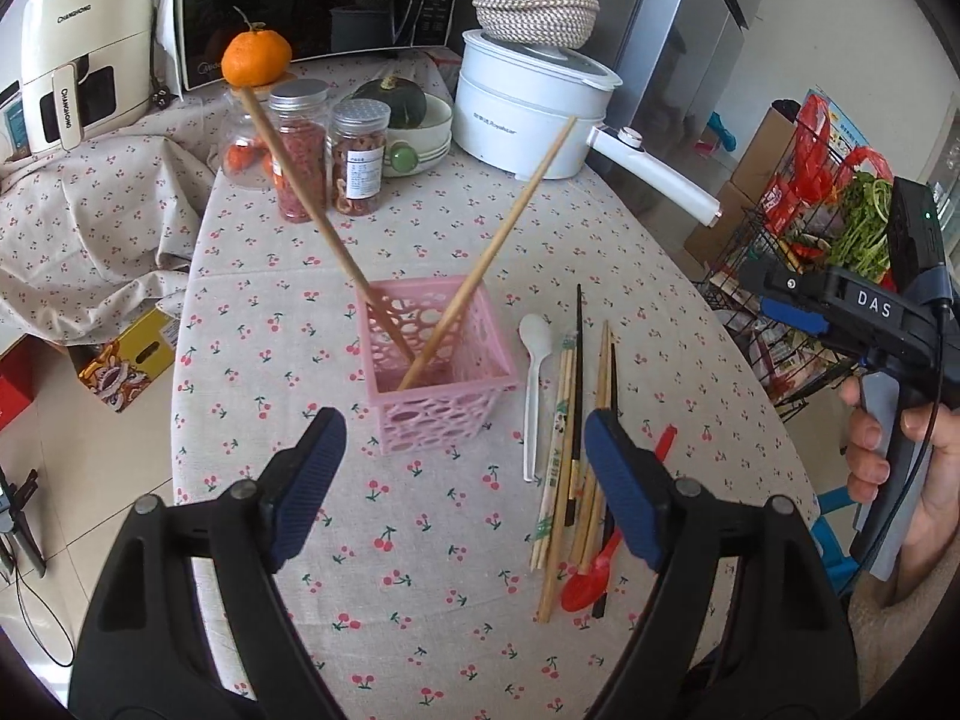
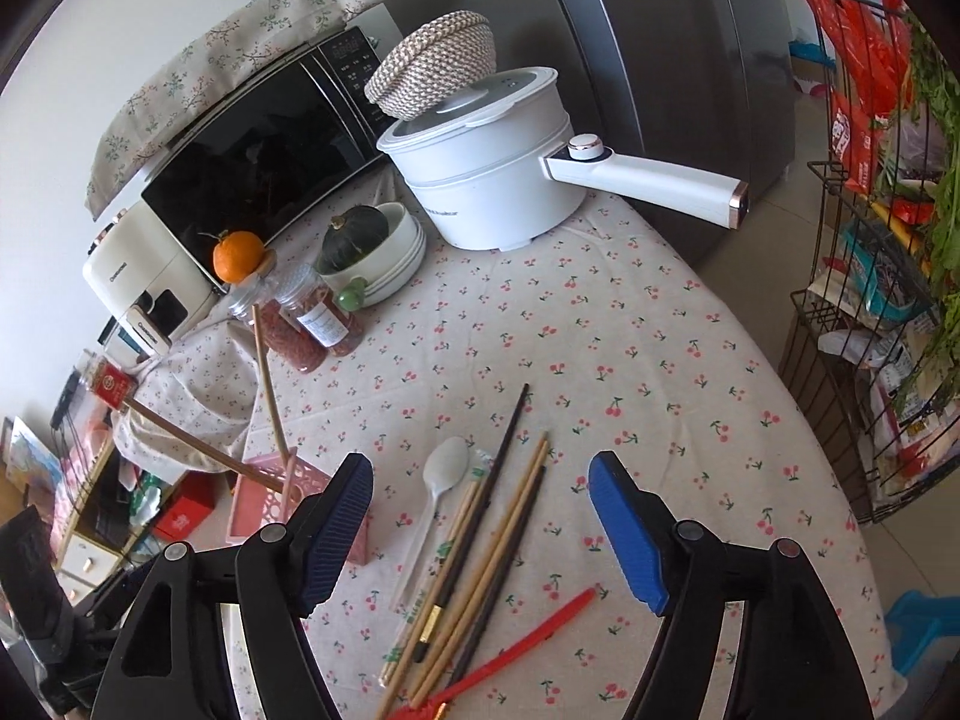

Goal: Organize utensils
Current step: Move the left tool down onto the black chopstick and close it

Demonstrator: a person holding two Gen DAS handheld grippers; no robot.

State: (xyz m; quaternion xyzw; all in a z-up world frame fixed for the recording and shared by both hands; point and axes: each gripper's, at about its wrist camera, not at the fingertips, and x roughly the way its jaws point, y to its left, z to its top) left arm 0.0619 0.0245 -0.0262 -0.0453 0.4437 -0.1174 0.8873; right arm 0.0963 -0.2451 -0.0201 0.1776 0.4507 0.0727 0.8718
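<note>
A pink lattice basket (image 1: 441, 360) stands on the cherry-print tablecloth with two wooden chopsticks (image 1: 480, 267) leaning out of it. It also shows in the right wrist view (image 2: 267, 495). To its right lie a white spoon (image 1: 533, 384), several wooden and black chopsticks (image 1: 576, 420) and a red spoon (image 1: 591, 579). My left gripper (image 1: 465, 492) is open and empty, just in front of the basket. My right gripper (image 2: 480, 534) is open and empty above the loose chopsticks (image 2: 480, 546), white spoon (image 2: 441, 483) and red spoon (image 2: 516, 648). The right gripper's body (image 1: 864, 312) shows at the right in the left wrist view.
At the back stand a white electric pot (image 1: 528, 114) with a long handle, two jars (image 1: 327, 150), an orange (image 1: 255, 57), a bowl with a green squash (image 1: 414, 120) and a microwave (image 1: 312, 0). A wire rack with groceries (image 2: 888, 240) stands right of the table.
</note>
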